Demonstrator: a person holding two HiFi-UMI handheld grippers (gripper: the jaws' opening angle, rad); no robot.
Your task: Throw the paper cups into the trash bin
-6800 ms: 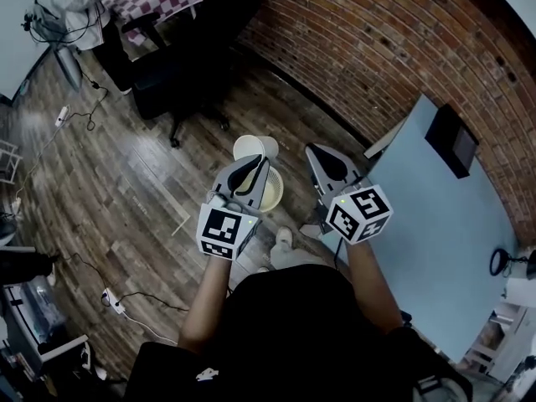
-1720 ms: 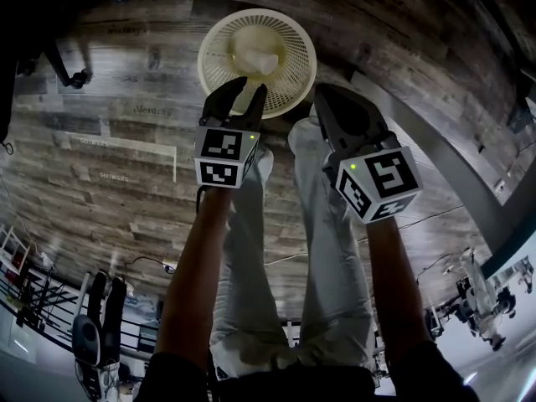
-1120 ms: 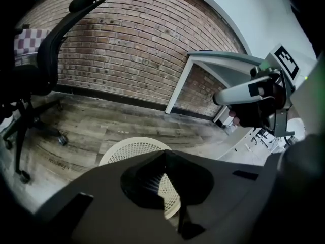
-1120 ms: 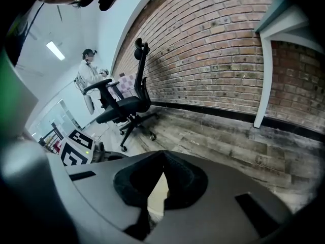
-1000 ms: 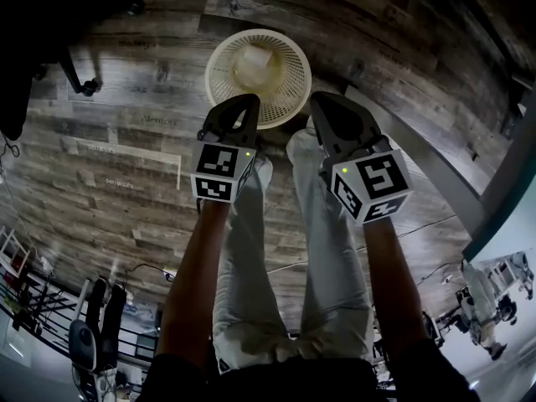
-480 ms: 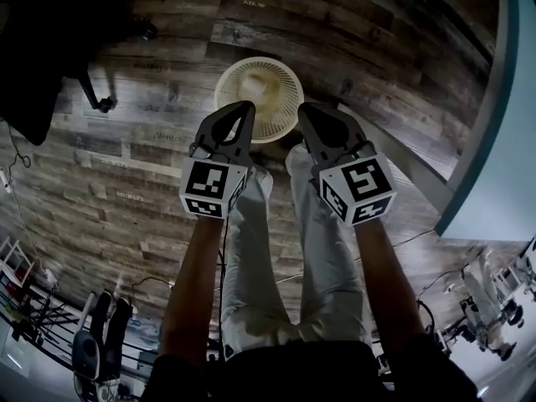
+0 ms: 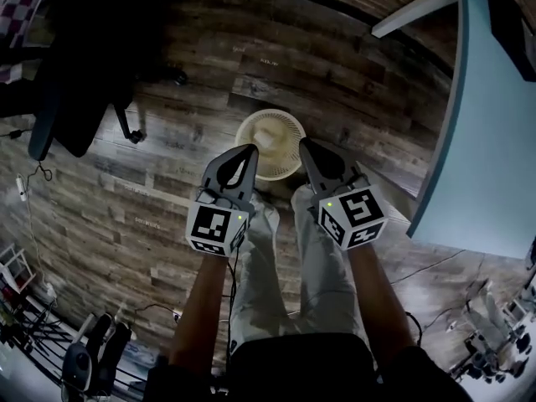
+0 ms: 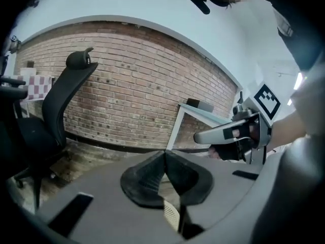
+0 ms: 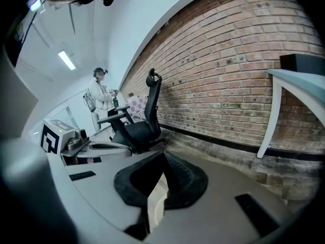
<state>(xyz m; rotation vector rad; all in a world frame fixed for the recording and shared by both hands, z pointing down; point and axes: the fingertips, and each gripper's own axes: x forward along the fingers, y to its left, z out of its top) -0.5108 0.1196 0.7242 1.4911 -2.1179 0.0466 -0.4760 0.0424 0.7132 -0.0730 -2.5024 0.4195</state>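
Paper cup (image 7: 266, 139) shows as a pale shape inside the trash bin (image 7: 289, 127), which stands on the wooden floor (image 7: 151, 199) just ahead of the person's legs, so the drop looks done. The left gripper (image 7: 249, 150) and right gripper (image 7: 303, 143) hang side by side above the bin's near rim, pointing down toward it. Each has its jaws closed tip to tip, with nothing between them and touching nothing.
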